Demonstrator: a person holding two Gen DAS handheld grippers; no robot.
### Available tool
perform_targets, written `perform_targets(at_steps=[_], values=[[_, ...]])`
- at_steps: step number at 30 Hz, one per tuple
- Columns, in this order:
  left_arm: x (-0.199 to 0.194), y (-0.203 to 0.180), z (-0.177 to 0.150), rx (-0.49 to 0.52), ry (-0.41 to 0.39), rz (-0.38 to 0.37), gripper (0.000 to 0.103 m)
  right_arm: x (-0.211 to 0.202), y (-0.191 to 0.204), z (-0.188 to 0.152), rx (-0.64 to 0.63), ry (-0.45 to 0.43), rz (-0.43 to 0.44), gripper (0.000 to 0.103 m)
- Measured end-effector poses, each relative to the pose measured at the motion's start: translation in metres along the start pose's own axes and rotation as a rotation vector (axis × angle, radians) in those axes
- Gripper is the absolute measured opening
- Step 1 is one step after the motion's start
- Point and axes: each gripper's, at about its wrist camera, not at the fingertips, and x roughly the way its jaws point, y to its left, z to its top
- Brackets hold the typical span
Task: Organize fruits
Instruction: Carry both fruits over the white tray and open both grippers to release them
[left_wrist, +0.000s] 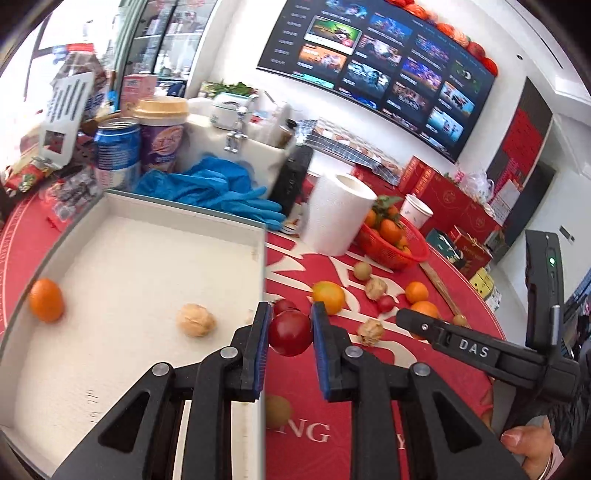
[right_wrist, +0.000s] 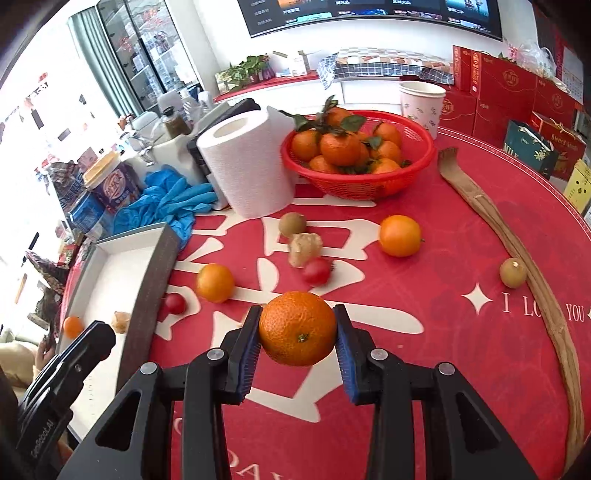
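Red cloth covers your surface, white tray at its left. Your left claw pinches a small red fruit at the tray's right edge; your right claw clamps a tangerine above loose fruit.

The left tool pointed downward, its blue pads clamped on a small red fruit. The right tool also angled down, its pads pressed against both sides of an orange. A hand gripped the right tool's handle.
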Motion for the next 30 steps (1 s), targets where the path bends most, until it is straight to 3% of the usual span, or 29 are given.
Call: perform_targets(at_steps=[6, 11, 22, 24, 26, 28, 29, 30], values=[[-0.012, 0.063, 0.005, -0.125, -0.036, 0.137, 0.024, 0.008, 0.063, -0.001, -0.108, 0.018, 0.07, 0.039], [-0.012, 0.089, -0.001, -0.168, -0.021, 0.208, 0.024, 0.021, 0.113, -0.005, -0.184, 0.044, 0.137, 0.039], [-0.008, 0.113, -0.009, -0.222, 0.02, 0.277, 0.028, 0.048, 0.177, -0.019, -0.327, 0.099, 0.214, 0.041], [-0.008, 0.116, -0.01, -0.243, 0.028, 0.282, 0.036, 0.048, 0.182, -0.021, -0.357, 0.093, 0.21, 0.054], [-0.01, 0.123, -0.01, -0.285, 0.022, 0.275, 0.06, 0.044, 0.184, -0.02, -0.38, 0.061, 0.186, 0.063], [-0.015, 0.127, -0.01, -0.319, 0.0, 0.264, 0.075, 0.035, 0.179, -0.015, -0.381, 0.019, 0.173, 0.082], [-0.017, 0.127, -0.01, -0.322, -0.017, 0.268, 0.077, 0.029, 0.174, -0.012, -0.366, -0.002, 0.172, 0.098], [-0.019, 0.125, -0.01, -0.313, -0.031, 0.283, 0.077, 0.024, 0.168, -0.009, -0.351, -0.023, 0.174, 0.102]])
